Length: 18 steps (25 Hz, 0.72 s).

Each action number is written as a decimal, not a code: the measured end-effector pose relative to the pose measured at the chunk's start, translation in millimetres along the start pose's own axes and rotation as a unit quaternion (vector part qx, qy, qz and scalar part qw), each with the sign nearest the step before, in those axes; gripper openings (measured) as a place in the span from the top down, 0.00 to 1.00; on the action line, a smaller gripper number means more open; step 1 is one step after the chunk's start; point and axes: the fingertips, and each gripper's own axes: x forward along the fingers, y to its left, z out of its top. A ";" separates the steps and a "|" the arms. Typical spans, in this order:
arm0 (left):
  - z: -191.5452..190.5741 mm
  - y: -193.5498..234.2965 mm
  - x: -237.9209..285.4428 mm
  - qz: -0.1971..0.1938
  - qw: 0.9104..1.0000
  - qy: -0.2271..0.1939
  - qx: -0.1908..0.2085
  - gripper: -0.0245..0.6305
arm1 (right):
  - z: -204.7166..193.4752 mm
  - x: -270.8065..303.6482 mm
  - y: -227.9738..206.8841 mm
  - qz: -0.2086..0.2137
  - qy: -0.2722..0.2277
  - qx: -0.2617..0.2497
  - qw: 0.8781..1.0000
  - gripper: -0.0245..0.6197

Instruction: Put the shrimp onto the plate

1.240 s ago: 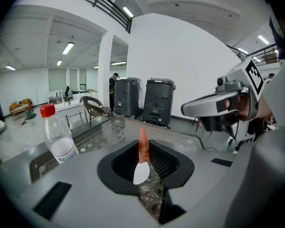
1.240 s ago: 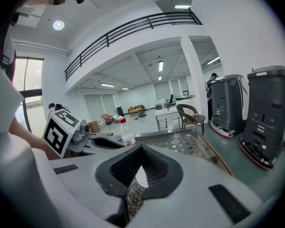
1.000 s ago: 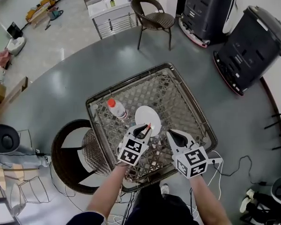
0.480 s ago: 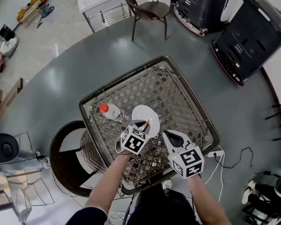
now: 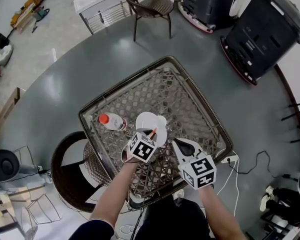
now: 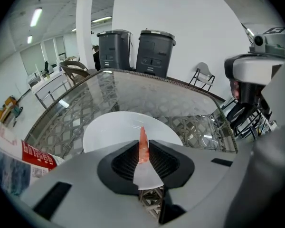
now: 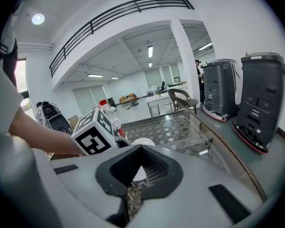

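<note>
A small orange-red shrimp (image 6: 142, 146) stands upright between the jaws of my left gripper (image 6: 142, 159), which is shut on it. In the head view the shrimp (image 5: 153, 132) and the left gripper (image 5: 151, 133) hang over the near edge of the round white plate (image 5: 147, 120). That plate (image 6: 111, 129) fills the space just beyond the jaws in the left gripper view. My right gripper (image 5: 179, 145) is to the right of the plate, jaws shut with nothing between them. From the right gripper (image 7: 137, 174) view I see the left gripper's marker cube.
A plastic bottle (image 5: 110, 121) with a red cap and red label lies on the glass-topped wicker table (image 5: 190, 101), left of the plate. A wicker chair (image 5: 70, 169) stands at the table's left corner. Two dark bins (image 5: 260, 29) stand beyond, and a cable lies on the floor.
My left gripper has carried the shrimp forward, from short of the plate to over its near edge. The right gripper has kept its place beside it.
</note>
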 end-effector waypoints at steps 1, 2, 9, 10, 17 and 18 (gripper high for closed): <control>-1.7 -0.5 1.5 -0.001 1.000 0.005 0.000 0.86 | -1.5 -0.4 -0.9 -0.002 0.001 0.002 1.000 0.95; -3.3 -1.1 3.1 -0.003 1.000 0.009 0.001 0.86 | -2.8 -1.1 -1.9 -0.004 0.002 0.003 1.000 0.95; -3.4 -1.5 10.5 -0.006 1.000 0.010 0.008 0.86 | -7.8 -7.1 -9.5 -0.018 0.002 0.010 1.000 0.95; -3.4 -1.8 11.1 -0.005 1.000 0.010 0.008 0.86 | -8.4 -8.0 -9.8 -0.018 0.001 0.011 1.000 0.95; -0.9 -7.9 -4.7 0.000 1.000 -0.008 -0.015 0.86 | 2.1 -17.4 -6.1 -0.015 -0.009 0.006 1.000 0.95; 1.2 -7.4 -9.0 0.008 1.000 -0.018 -0.016 0.86 | 3.9 -18.7 -5.5 -0.014 -0.012 0.005 1.000 0.95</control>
